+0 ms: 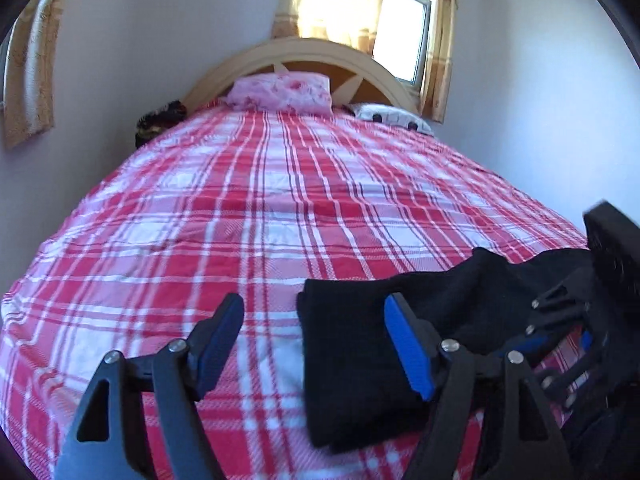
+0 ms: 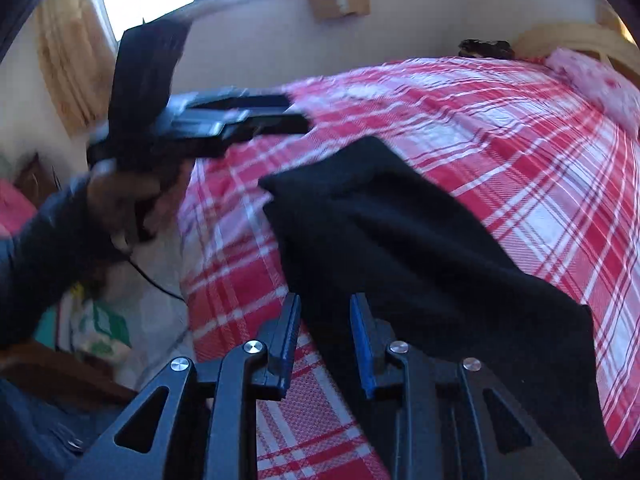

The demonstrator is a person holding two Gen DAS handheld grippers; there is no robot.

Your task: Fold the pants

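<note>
Here, soft black pants (image 1: 360,364) are lying limp on the bed (image 1: 240,200), best pinched at an edge, with the left gripper (image 1: 316,344) gaping wide and the right gripper (image 2: 325,344) part-open, both holding nothing.

Left gripper (image 1: 314,344) hovering with jaws wide apart; right gripper (image 2: 325,334) jaws parted, gripping nothing.

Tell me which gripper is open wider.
The left gripper: its fingers gape far apart over the bedspread, while the right gripper shows a narrow gap.

Matt black cloth pants (image 1: 360,360), woven plaid bedspread (image 1: 240,220), perhaps wooden headboard (image 1: 304,50)
</note>
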